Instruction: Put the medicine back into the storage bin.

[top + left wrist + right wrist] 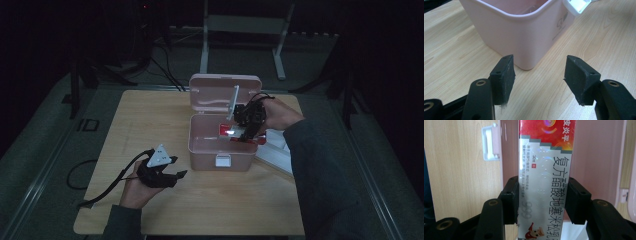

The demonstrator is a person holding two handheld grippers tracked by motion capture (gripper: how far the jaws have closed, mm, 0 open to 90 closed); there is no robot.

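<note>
**Carton gripped over open pink case**

Nearest the lens in the high view, the left gripper (170, 172) is seen low on the wooden table (150, 120), a grey three-cornered plate on top and a cable trailing from it; its jaws are spread with nothing between them. Farther back, the right gripper (248, 131) is held over the open pink case (222, 150), whose lid stands upright behind. A red and white carton (231, 132) is seen at the jaws, inside the case's opening. A white tray (274, 152) lies just beside the case on its right.

Seen from the left gripper view, two black pads (504, 78) are held wide apart above the table, empty, with a rounded corner of the pink case (524, 40) near and ahead of them.

Seen from the right gripper view, the carton (545, 177) is pinched between the right gripper (541, 201)'s pads, touching both. It is a long, narrow box: red with gold swirls at the far end, glossy silver-white below, printed with dark Chinese characters along its length, faint grey numerals and a small cartoon figure near the lens. Behind it, the pink case's interior and a white latch (489, 143) are seen.
</note>
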